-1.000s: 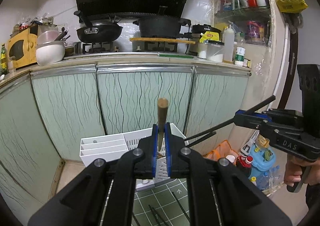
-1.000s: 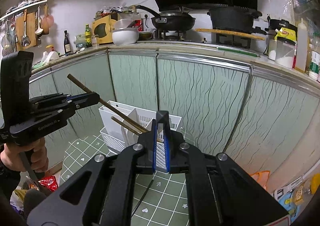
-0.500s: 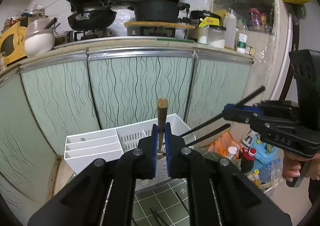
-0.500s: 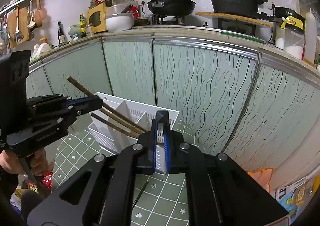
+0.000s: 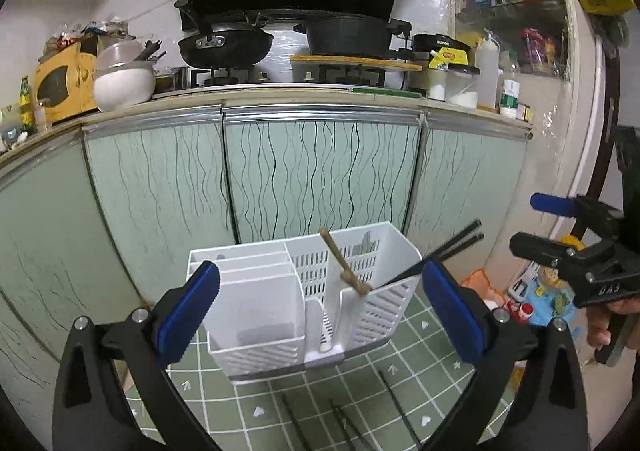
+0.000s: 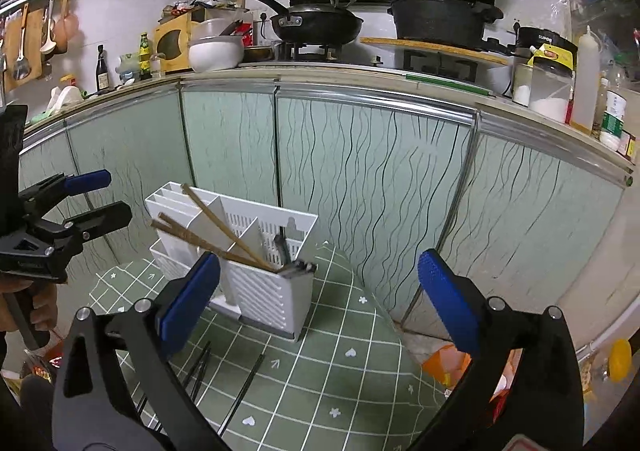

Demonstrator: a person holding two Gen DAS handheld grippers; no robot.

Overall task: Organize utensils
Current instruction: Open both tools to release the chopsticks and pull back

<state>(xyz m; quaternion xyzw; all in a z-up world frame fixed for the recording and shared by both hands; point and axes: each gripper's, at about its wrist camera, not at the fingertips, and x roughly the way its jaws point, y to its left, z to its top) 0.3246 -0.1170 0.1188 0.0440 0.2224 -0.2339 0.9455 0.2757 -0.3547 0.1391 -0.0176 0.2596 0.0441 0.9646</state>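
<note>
A white slotted utensil caddy [image 5: 256, 315] stands on the green tiled mat; it also shows in the right wrist view [image 6: 264, 291]. Brown wooden chopsticks [image 5: 340, 263] lean in its right compartment, as do black chopsticks [image 5: 448, 251]. In the right wrist view the brown chopsticks [image 6: 216, 223] lean left and the black chopsticks [image 6: 298, 269] lie at the caddy's near corner. My left gripper [image 5: 320, 303] is open and empty just before the caddy. My right gripper [image 6: 316, 295] is open and empty too. Each gripper shows in the other's view, the right [image 5: 560, 235] and the left [image 6: 88, 199].
More black chopsticks [image 5: 344, 423] lie loose on the mat [image 5: 400, 363] in front of the caddy, also in the right wrist view [image 6: 244, 387]. Green cabinet doors [image 5: 320, 179] stand close behind. Bags and bottles [image 5: 536, 303] crowd the floor at the right.
Both grippers have opened. The brown chopsticks left my left gripper and the black chopsticks left my right gripper; both pairs now lean in the caddy.
</note>
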